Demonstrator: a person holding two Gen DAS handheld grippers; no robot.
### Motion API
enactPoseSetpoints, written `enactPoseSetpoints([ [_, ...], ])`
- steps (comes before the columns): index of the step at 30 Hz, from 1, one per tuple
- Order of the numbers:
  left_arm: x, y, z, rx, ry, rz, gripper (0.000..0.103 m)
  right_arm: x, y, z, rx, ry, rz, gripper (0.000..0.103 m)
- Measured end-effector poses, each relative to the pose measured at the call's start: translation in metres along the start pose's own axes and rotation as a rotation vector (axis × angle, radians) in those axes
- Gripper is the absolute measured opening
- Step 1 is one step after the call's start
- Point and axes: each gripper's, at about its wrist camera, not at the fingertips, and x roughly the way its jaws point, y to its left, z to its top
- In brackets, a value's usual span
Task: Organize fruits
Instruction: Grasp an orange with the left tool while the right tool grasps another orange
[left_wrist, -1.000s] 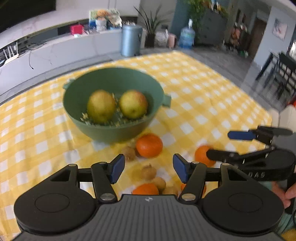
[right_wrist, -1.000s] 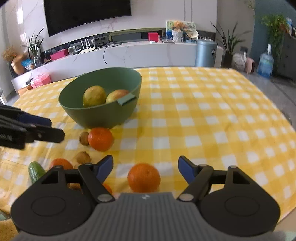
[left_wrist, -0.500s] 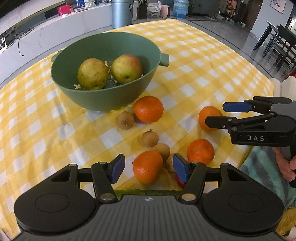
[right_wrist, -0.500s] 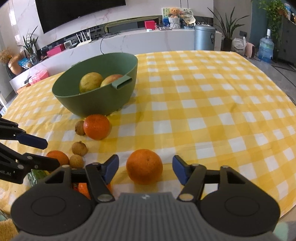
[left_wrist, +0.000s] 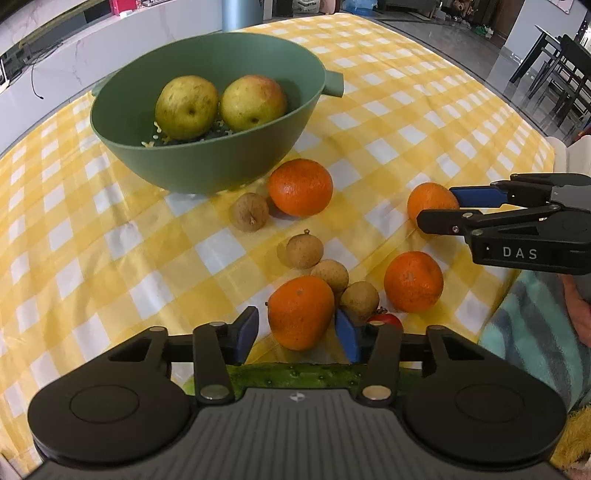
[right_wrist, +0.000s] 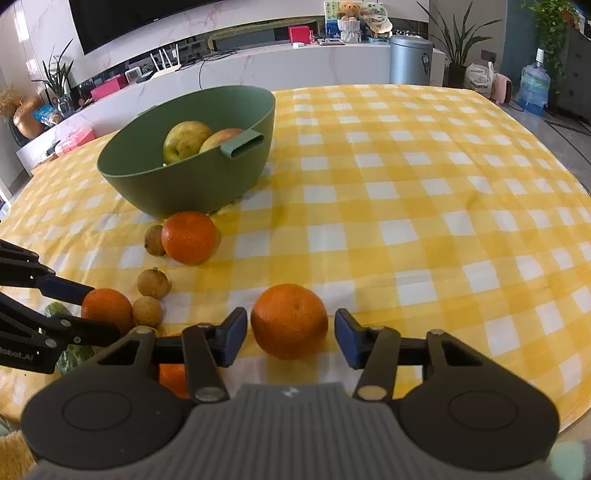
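A green bowl holds two yellow-green apples on the yellow checked cloth; it also shows in the right wrist view. Several oranges and small brown longans lie in front of it. My left gripper is open, its jaws on either side of an orange with a gap each side. My right gripper is open around another orange, not touching it. It also shows in the left wrist view.
A green cucumber lies under my left gripper at the table's near edge. A small red fruit sits by the right finger. A third orange and a fourth lie nearby. A striped cloth hangs off the right.
Both grippers have moved down and forward, closing in on their oranges. The jaws of each have narrowed slightly around the fruit.
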Motion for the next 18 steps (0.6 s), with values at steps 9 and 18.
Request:
enactPoseSetpoints([
  [9,0.003,-0.002,0.001,-0.006,-0.007,0.001,0.043,0.0,0.003,-0.001,-0.017,0.001,-0.005,0.045],
  [18,0.012,-0.003,0.001,-0.008,0.011,0.019,0.042,0.001,0.006,-0.001,-0.032,-0.001,-0.018,0.044],
])
